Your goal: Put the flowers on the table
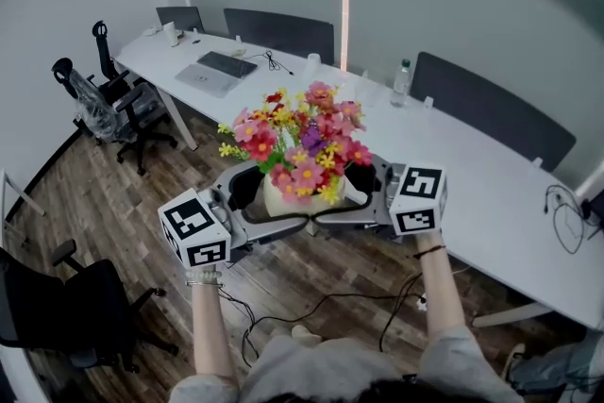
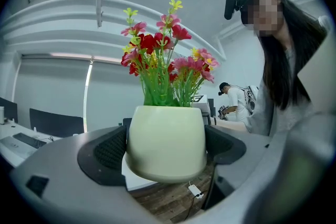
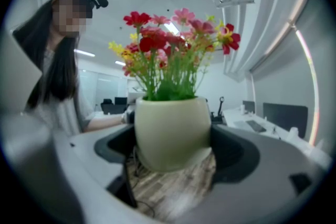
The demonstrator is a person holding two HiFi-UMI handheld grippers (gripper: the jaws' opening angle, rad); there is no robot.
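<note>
- While the flowers (image 1: 302,142) in their cream pot (image 1: 281,200) hang above the wooden floor (image 1: 123,203), short of the white desk (image 1: 472,170), the left gripper (image 1: 283,201) and right gripper (image 1: 338,195) hold the pot from opposite sides; the setting-down is not yet done.
- Left gripper view: both fingers (image 2: 107,152) press against the pot's sides.
- Right gripper view: its fingers (image 3: 233,152) clamp the pot likewise, with floor beneath.

One flowerpot (image 1: 279,201), two claws (image 2: 166,148) (image 3: 173,147) — one table (image 1: 472,167)
</note>
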